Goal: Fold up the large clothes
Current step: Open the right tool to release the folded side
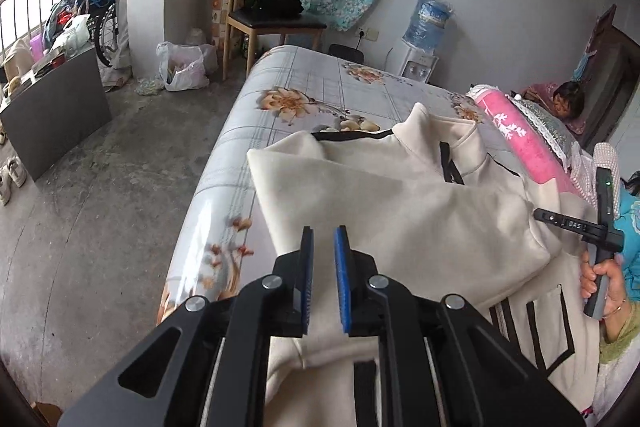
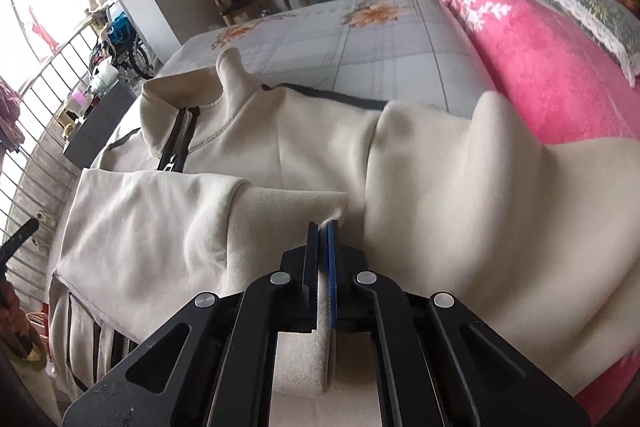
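A cream jacket point(image 1: 400, 211) with a black zip and black trim lies on a floral bed sheet point(image 1: 312, 87), one sleeve folded across its body. My left gripper point(image 1: 324, 239) is open and empty, hovering just above the jacket's near edge. In the right wrist view the jacket point(image 2: 280, 147) fills the middle, collar and zip at the left. My right gripper point(image 2: 323, 231) is shut on a fold of the jacket's cream fabric, which runs between the pads. The right gripper's handle point(image 1: 600, 243) shows in a hand at the right of the left wrist view.
A pink rolled blanket point(image 2: 540, 67) lies along the bed's right side, with a person's head point(image 1: 566, 99) beyond it. A wooden chair point(image 1: 272, 15), a water dispenser point(image 1: 424, 27), a plastic bag point(image 1: 180, 67) and a grey panel point(image 1: 56, 111) stand on the concrete floor.
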Demonstrator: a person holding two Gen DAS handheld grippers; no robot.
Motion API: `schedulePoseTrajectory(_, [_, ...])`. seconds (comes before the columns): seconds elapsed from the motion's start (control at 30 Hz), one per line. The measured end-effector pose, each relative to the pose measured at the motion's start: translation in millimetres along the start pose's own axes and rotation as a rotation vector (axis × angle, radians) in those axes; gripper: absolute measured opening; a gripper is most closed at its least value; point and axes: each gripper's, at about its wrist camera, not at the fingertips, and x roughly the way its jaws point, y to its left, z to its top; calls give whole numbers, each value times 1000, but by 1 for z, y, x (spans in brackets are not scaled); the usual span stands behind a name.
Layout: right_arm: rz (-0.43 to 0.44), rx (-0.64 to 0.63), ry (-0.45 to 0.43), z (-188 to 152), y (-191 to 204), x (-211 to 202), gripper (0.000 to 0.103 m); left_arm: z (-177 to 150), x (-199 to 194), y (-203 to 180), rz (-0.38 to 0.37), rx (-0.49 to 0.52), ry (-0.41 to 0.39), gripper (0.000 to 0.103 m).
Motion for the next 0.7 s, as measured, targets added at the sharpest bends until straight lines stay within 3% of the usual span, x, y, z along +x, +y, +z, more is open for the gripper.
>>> schedulePoseTrajectory(0.13, [-24, -27, -87, 7, 5, -15, 2, 18, 57, -10, 38, 47, 84, 11])
schedulePoseTrajectory(0.2, [-46, -26, -92, 9, 3, -13, 2, 18, 84, -7, 152, 66, 139, 11])
schedulePoseTrajectory(0.27, [-59, -13, -66, 7, -3, -3, 2, 15, 95, 0, 193, 52, 143, 11])
schedulePoseTrajectory(0.4, [-80, -2, -14, 0, -12, 15, 3, 13, 91, 5, 193, 29, 125, 11])
schedulePoseTrajectory(0.5, [-132, -6, -33, 2, -7, 6, 4, 12, 85, 4, 194, 37, 121, 11])
schedulePoseTrajectory(0.53, [-145, -12, -53, 3, -4, -2, 12, 13, 80, 3, 183, 39, 111, 11])
schedulePoseTrajectory(0.57, [-151, -32, -75, 3, 3, -11, 14, 13, 73, 1, 168, 44, 99, 11])
schedulePoseTrajectory(0.63, [-122, -92, -100, 1, 19, -25, 22, 11, 55, -10, 128, 74, 70, 21])
schedulePoseTrajectory(0.7, [-61, -164, -70, -6, 38, -29, 27, 6, 44, -21, 87, 102, 72, 32])
